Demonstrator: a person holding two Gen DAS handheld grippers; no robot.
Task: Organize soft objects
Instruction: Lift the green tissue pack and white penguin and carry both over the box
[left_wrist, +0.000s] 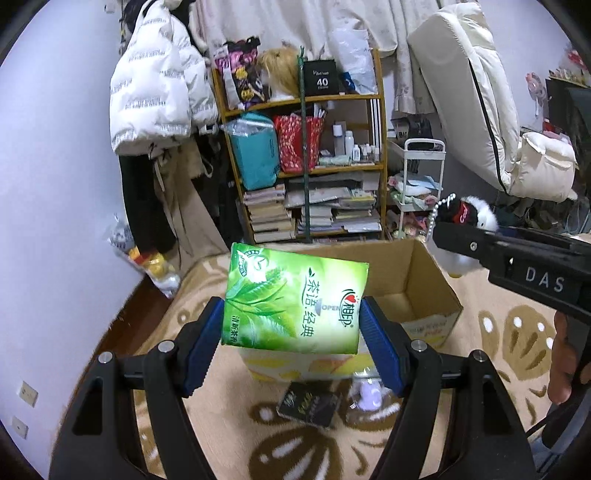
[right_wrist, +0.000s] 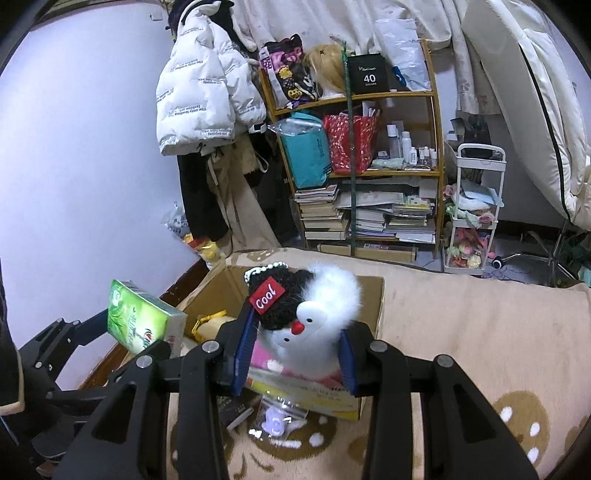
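My left gripper (left_wrist: 291, 328) is shut on a green tissue pack (left_wrist: 295, 299) and holds it in the air over the near edge of an open cardboard box (left_wrist: 424, 280). The pack also shows in the right wrist view (right_wrist: 136, 319). My right gripper (right_wrist: 295, 350) is shut on a white plush toy with a black hat tagged "cool" (right_wrist: 317, 317), held above the same box (right_wrist: 369, 291). The toy shows in the left wrist view (left_wrist: 469, 214) at the right gripper's tip.
A beige patterned rug (left_wrist: 517, 332) lies under the box. A small black packet (left_wrist: 310, 402) and a clear bag with a purple item (right_wrist: 275, 419) lie on the rug in front of the box. A cluttered shelf (left_wrist: 306, 147) and white cart (right_wrist: 476, 206) stand behind.
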